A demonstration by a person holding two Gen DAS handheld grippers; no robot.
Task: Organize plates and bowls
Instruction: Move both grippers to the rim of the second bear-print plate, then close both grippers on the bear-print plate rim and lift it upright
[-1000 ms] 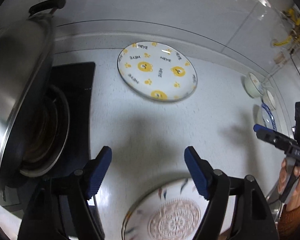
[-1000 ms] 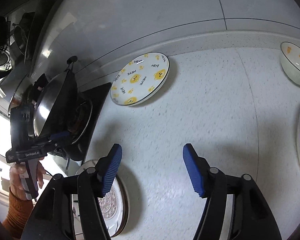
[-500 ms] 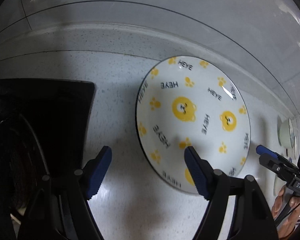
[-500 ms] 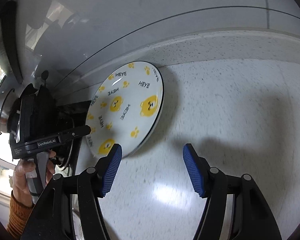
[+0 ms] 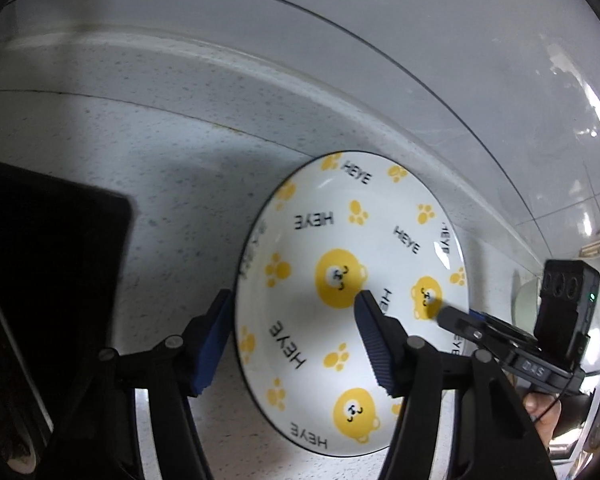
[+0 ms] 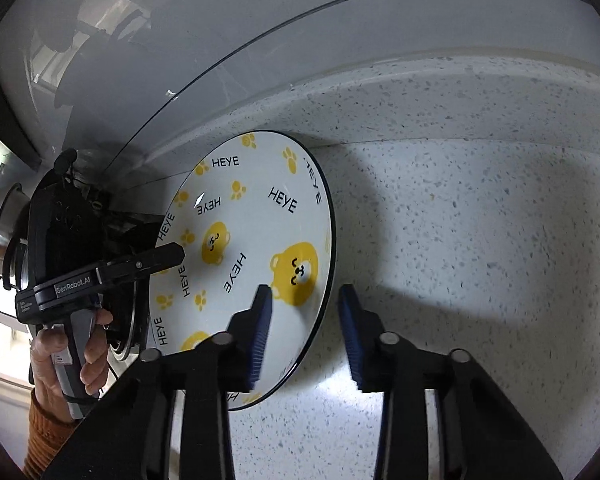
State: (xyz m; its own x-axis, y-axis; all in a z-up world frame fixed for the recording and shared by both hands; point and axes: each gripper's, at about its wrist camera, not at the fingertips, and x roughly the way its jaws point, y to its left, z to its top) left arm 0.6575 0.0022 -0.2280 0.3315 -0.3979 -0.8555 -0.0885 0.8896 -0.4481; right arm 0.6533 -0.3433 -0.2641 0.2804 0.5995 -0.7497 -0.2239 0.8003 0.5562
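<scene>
Setting: a speckled white worktop [image 6: 480,240] under a glossy wall, with a black hob [image 5: 48,240] left of the plate.
Plate: the bear plate [image 5: 352,304] lies flat on the worktop near the wall kerb.
Change: a second ago both claws hung well back over bare worktop; both have since closed in on the plate from opposite sides.
Left claw [image 5: 292,340]: wide, straddling the plate's left rim, gripping nothing.
Right claw [image 6: 304,336]: wide, straddling the plate's right rim, also gripping nothing.
Meaning: judged a two-sided pick-up about to start; the plate is not yet lifted.
Writing: "HEYE" repeated on the plate; "GenRobot.AI" on the left claw's body in the right view.
</scene>
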